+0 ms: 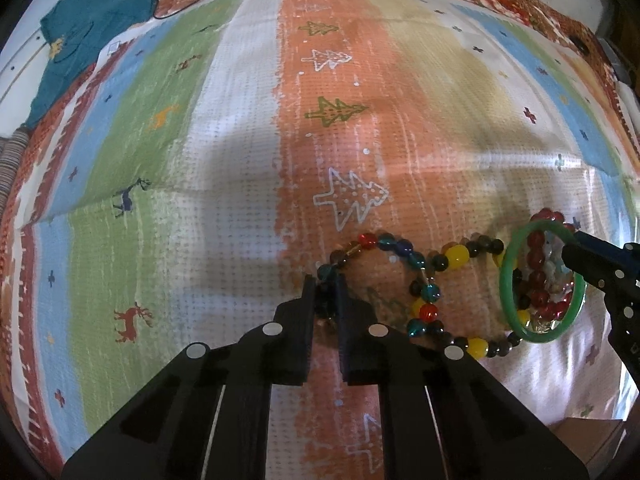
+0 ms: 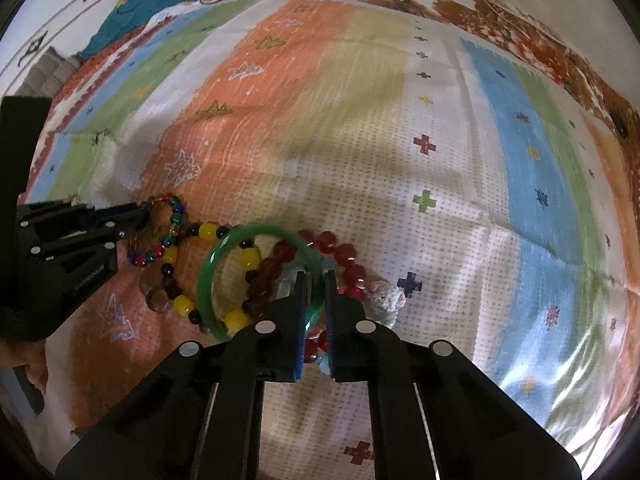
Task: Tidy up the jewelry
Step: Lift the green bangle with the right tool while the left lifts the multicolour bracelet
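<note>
A pile of jewelry lies on a striped cloth (image 1: 240, 160). My left gripper (image 1: 325, 294) is shut on the small multicoloured bead bracelet (image 1: 384, 242), at its near-left side. It also shows in the right wrist view (image 2: 176, 216). A larger string of yellow and dark beads (image 1: 458, 258) lies to its right. My right gripper (image 2: 316, 280) is shut on the rim of the green bangle (image 2: 256, 236), which stands tilted over a red bead bracelet (image 2: 348, 256). The bangle (image 1: 508, 280) and the right gripper (image 1: 580, 254) show at the right of the left wrist view.
A teal garment (image 1: 92, 32) lies at the far left of the cloth. A thin dark cord (image 1: 192, 4) runs along the far edge. A small pale charm (image 2: 386, 300) lies beside the red beads. A clear ring (image 2: 156, 300) rests near the yellow beads.
</note>
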Tool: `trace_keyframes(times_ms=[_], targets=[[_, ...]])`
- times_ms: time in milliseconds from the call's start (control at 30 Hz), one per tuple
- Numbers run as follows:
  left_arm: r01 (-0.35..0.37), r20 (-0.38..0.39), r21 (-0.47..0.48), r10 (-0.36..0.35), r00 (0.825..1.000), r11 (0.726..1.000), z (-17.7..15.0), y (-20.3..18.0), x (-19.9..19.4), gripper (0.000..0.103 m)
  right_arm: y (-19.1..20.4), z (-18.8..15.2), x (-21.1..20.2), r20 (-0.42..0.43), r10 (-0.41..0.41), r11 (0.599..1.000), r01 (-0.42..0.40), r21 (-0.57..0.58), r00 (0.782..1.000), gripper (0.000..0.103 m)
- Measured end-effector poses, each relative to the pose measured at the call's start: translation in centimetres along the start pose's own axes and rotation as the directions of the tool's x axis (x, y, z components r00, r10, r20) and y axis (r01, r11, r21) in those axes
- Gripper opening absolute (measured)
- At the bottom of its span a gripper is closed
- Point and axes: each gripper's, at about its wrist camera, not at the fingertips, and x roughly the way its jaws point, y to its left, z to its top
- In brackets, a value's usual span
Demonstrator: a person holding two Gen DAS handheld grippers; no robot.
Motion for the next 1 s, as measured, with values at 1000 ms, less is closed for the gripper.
trace_keyframes(times_ms=[1000], targets=[[0.070, 0.092, -0.023, -0.068, 0.993, 0.997, -1.3, -1.9, -9.3, 0.009, -1.3, -3.1, -7.3, 0.128, -0.027, 0.999, 0.025, 0.021, 0.991, 0.008]])
